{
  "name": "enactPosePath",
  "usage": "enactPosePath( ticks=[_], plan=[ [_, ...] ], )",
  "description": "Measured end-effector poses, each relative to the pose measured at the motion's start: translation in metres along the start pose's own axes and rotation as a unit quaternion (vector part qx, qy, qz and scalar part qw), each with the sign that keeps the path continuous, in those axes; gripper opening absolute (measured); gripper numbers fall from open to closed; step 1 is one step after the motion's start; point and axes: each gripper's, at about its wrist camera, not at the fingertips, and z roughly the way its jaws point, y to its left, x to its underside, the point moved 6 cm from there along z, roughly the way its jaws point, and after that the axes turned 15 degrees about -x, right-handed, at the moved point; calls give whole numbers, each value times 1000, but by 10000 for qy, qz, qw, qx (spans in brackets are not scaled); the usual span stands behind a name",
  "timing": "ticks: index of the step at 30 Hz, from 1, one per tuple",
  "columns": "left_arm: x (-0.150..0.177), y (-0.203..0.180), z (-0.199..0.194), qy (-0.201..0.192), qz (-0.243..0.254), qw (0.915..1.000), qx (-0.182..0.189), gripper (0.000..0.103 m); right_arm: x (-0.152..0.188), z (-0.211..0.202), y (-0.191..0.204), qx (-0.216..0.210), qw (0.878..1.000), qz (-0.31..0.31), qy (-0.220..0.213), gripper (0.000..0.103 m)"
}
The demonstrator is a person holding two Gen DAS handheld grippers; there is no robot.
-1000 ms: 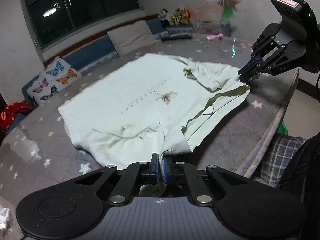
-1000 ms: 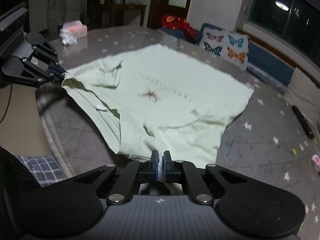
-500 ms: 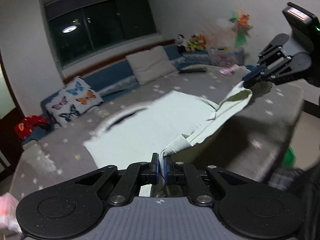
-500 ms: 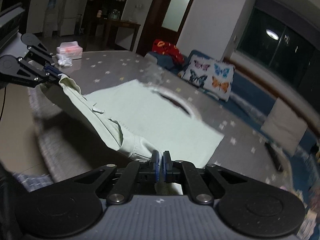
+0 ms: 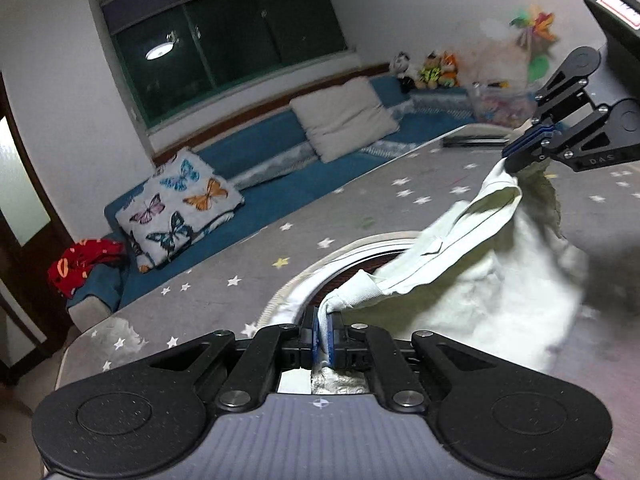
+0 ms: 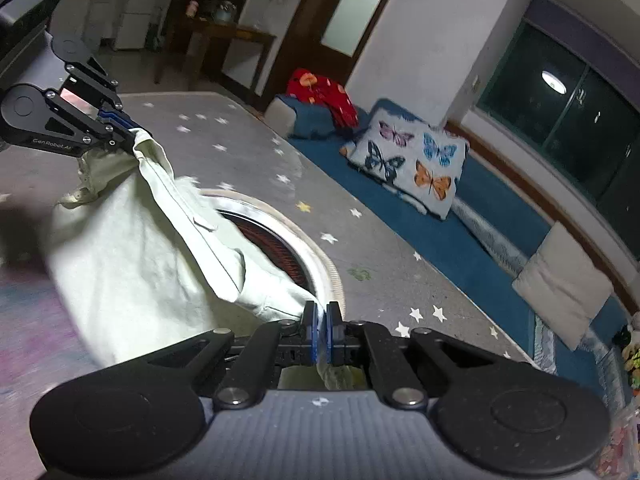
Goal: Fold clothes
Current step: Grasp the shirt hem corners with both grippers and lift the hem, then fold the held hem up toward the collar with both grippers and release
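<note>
Both claws gripping the pale green shirt, lifted off the bed.

Left claw [image 5: 322, 330] is clamped on one corner of the shirt [image 5: 472, 280]; right claw [image 6: 320, 334] is clamped on another, the edge strung between them, the rest hanging below and blurred. Fold stage: shirt is airborne, no finished fold visible; it fits a fold being carried over or a lift to re-lay, can't tell which. Grey starred bed cover [image 5: 304, 248] ahead of the claws looks bare; butterfly pillow [image 5: 180, 204], white pillow [image 5: 346, 118] and red garment [image 6: 324, 94] sit well beyond, not in the way.
</note>
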Motion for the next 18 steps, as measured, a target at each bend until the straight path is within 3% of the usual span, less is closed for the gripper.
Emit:
enactPosePath(
  ticks=[7,12,14,18],
  plan=[
    [12,3,100,618,-253,9978,-45,6,7,86,-52,-119,9978,645,101,4],
    [25,4,122,832,-496,9953,-17,11,27,106,-71,-140,9915,1295,-67,12],
    [24,9,120,807,-568,9951,-87,19,34,100,-74,-116,9898,1412,-140,23],
    [20,20,113,738,-708,9945,-246,38,41,81,-75,-130,9871,1586,-205,27]
  ],
)
